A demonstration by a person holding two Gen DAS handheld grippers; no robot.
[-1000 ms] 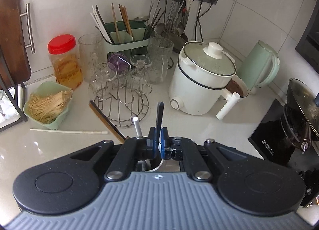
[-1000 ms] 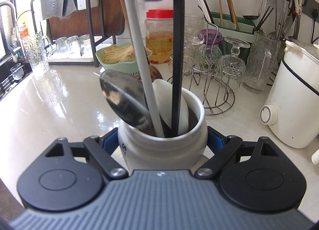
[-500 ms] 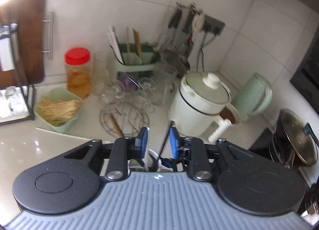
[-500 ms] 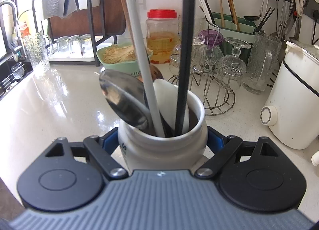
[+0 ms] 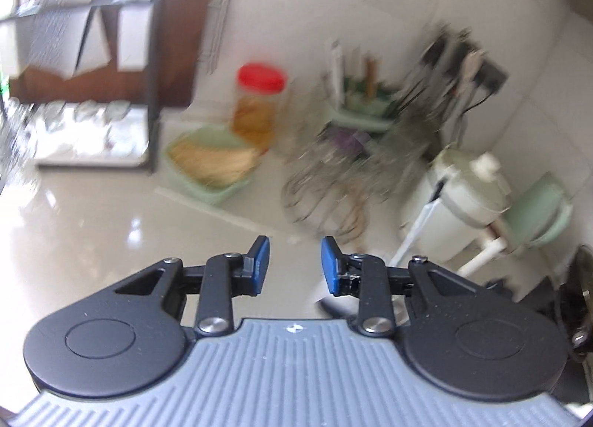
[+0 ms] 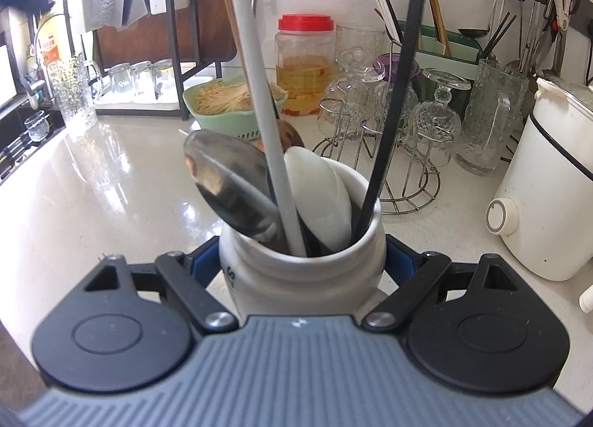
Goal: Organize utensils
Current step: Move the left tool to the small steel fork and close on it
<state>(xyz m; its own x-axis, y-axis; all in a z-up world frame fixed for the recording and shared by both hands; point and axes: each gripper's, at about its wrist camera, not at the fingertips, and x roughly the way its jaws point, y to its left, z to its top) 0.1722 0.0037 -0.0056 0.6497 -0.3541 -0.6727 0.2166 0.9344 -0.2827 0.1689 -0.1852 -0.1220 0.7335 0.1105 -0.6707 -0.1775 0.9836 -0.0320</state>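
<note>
Left wrist view: left gripper (image 5: 295, 266) now with jaws apart and opening, nothing between the blue pads (image 5: 260, 264), where a second ago clamped on the black utensil handle. Whole view swung leftward since then, so the dish rack (image 5: 92, 93) fills the upper left. Heavy blur over the back of the counter (image 5: 92, 227): red-lidded jar (image 5: 259, 104), green basket (image 5: 211, 164) of pale strands and wire glass stand (image 5: 326, 197) only roughly legible (glasses on the stand impossible to count). White cooker (image 5: 463, 204) and green kettle (image 5: 545, 216) cut near the right edge.

Right wrist view: right gripper (image 6: 302, 264) clamped on the white ceramic jar (image 6: 296, 279), unchanged from the earlier frames. Jar's base hidden behind the gripper body. Inside the jar: steel spoon (image 6: 229, 182) bowl-up, white spoon (image 6: 318, 197), grey handle (image 6: 255, 93), brown wooden spoon (image 6: 289, 134) mostly hidden, and black handle (image 6: 396, 93), now leaning against the jar's right rim rather than standing upright. Tops of the long handles cut off by the frame. Behind, green utensil holder (image 6: 444, 53) with chopsticks.
</note>
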